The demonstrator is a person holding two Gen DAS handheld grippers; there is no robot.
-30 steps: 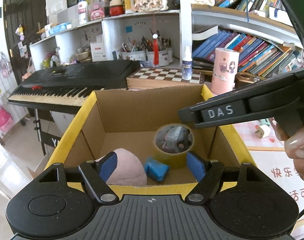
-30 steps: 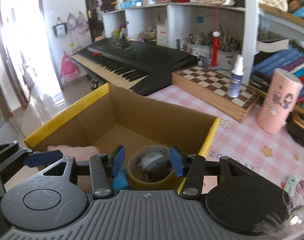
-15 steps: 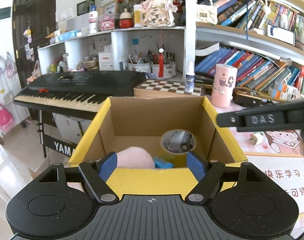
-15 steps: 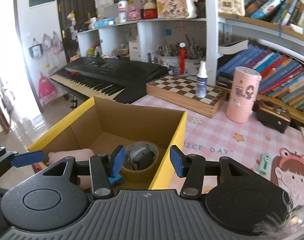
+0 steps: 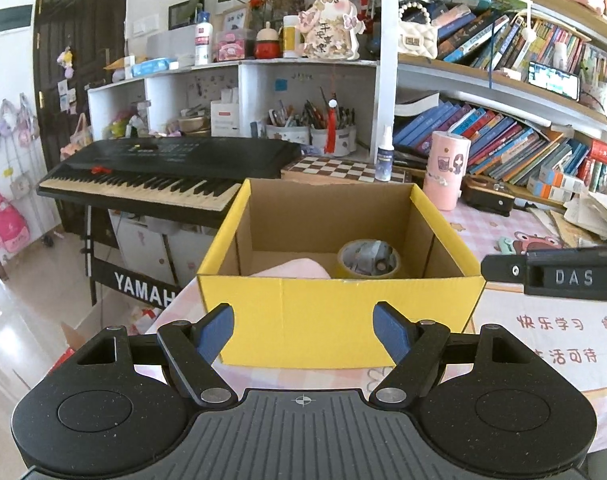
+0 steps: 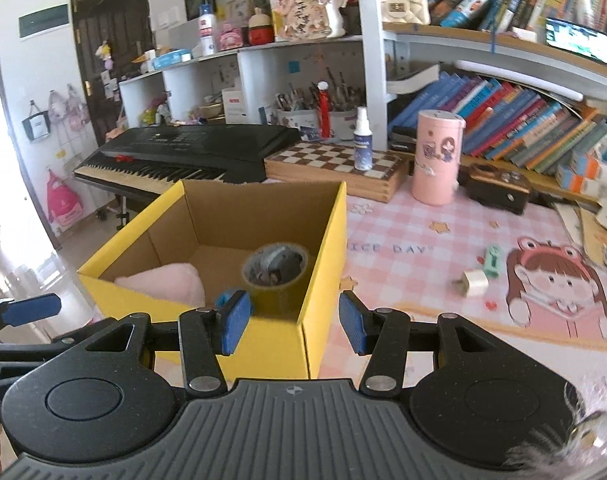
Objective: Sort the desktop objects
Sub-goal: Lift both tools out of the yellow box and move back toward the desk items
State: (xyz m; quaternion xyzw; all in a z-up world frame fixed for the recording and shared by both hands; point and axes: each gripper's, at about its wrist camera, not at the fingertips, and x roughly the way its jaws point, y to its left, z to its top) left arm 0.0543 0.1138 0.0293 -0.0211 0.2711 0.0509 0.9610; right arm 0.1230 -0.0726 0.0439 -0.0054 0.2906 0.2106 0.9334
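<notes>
Both tools face a yellow cardboard box (image 5: pixel 339 316) standing on the pink checked surface (image 6: pixel 423 240). The left tool (image 5: pixel 303 332) hangs just short of the box's near wall with its blue pads spread wide and nothing between them. The right tool (image 6: pixel 291 322) sits at the box's near right corner, its pads parted less widely and also empty; the corner edge shows in the gap, but no pad presses on it.

Inside the box lie a pink plush item (image 6: pixel 163 284), a roll of yellowish tape (image 6: pixel 279 280) with greyish things tucked into its core, and a small blue object (image 6: pixel 223 298) by the roll.

The left view hides that blue object behind the box wall and shows only the top of the plush and the roll. It shows the right tool's black finger marked "DAS" (image 5: pixel 563 276) at its right edge.

Only the right view shows what remains loose on the surface: a small cream block (image 6: pixel 473 282) and a mint green item (image 6: pixel 492 261), lying near each other, well apart from the box.
</notes>
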